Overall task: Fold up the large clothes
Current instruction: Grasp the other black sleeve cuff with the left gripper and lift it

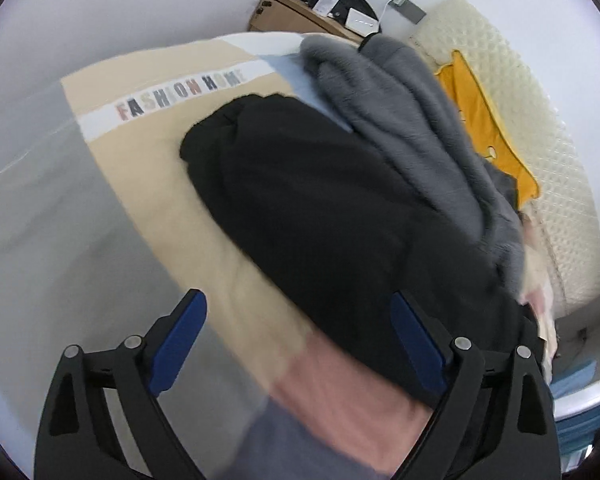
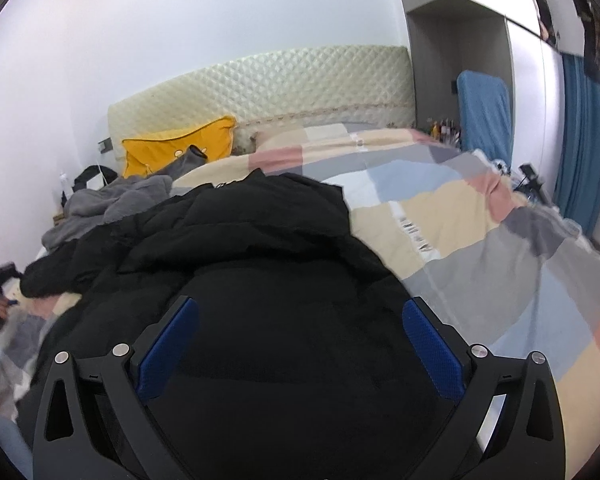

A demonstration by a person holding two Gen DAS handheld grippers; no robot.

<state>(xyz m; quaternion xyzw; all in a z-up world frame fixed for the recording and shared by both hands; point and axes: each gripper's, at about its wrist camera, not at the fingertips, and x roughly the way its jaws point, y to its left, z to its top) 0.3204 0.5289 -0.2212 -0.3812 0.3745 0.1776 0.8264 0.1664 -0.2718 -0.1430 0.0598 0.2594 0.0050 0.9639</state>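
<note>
Black coat (image 2: 260,264): matt cloth.
Grey garment (image 1: 412,128): fleecy pile.
Headboard (image 2: 284,80): quilted, slight sheen.
Claw pads (image 2: 432,356): textured blue.

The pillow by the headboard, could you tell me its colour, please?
Mustard yellow pillow; clearest in the right wrist view.

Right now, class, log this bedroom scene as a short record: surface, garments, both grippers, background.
surface: bed with patchwork quilt
task garment: black coat, lying rumpled on the quilt
other garment: grey fleece, beside the coat, toward the headboard
left gripper: open, over the coat's edge, holding nothing
right gripper: open, above the coat, holding nothing
pillow: yellow pillow against the quilted headboard
</note>
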